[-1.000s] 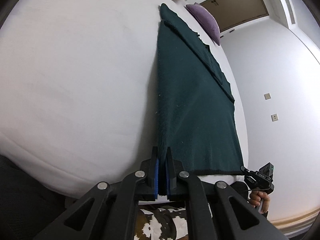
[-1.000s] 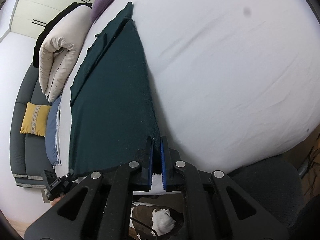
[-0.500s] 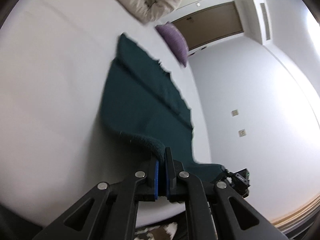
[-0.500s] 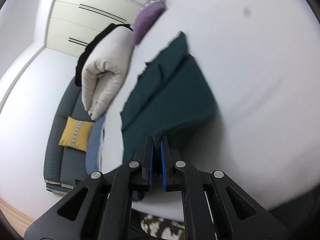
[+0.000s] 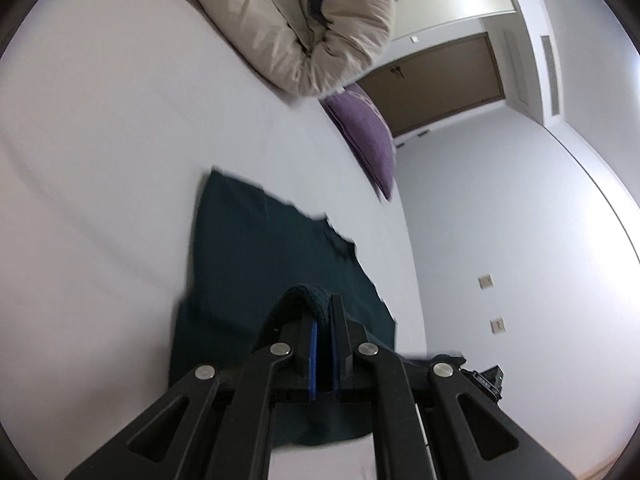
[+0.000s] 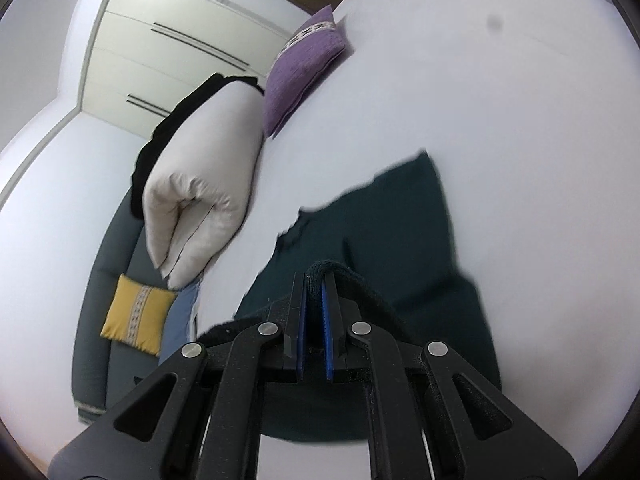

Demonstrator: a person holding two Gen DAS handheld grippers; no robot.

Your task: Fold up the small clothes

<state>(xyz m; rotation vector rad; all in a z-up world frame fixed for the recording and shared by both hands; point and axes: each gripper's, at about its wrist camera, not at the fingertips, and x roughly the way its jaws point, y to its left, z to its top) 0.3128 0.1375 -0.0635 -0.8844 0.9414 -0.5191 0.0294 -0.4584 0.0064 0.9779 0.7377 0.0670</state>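
Both my left gripper point(image 5: 324, 312) and right gripper point(image 6: 314, 286) clamp the dark green garment's point(image 5: 256, 240) hem, mid-fold. Next I judge: lay it over the far edge, toward the purple cushion point(image 5: 368, 140).

White bed point(image 5: 100, 160), beige duvet point(image 5: 304, 20), purple cushion point(image 6: 304, 64), yellow cushion point(image 6: 136, 314), grey sofa point(image 6: 90, 344), brown door point(image 5: 444, 80)

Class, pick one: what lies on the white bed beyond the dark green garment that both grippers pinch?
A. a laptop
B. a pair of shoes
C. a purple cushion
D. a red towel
C: the purple cushion lies on the white bed past the dark green garment.
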